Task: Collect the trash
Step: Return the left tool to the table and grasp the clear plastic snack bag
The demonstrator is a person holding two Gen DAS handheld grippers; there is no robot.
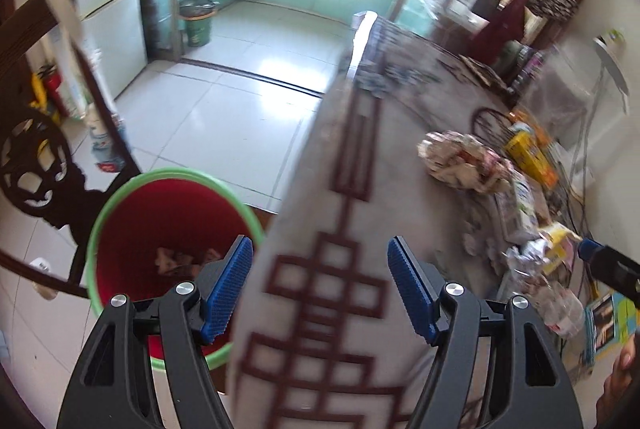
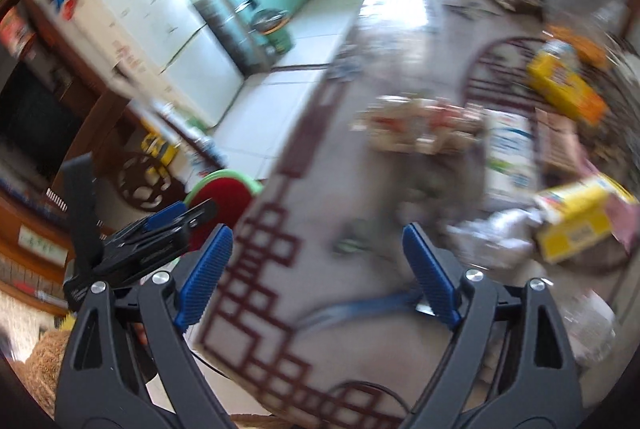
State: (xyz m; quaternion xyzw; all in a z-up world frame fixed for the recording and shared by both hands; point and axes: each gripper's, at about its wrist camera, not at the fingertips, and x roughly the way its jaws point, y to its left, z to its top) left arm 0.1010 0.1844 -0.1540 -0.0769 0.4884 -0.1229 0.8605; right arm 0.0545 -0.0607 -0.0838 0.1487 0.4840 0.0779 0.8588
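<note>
Spread, empty left hand-held gripper point(image 1: 320, 289) over table edge, crumpled wrapper point(image 1: 466, 163) ahead-right, well apart.

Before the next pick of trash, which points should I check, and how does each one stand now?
1. Left tongs open and empty: ok.
2. Right tongs open and empty: ok.
3. Bin uncovered, with room inside: ok.
4. Trash within view on the table: crumpled paper and plastic bottle present: ok.
5. Sharp view for aiming: right wrist view blurred: not ok.
6. Cable near the right tongs, clear of them: cannot tell.
</note>
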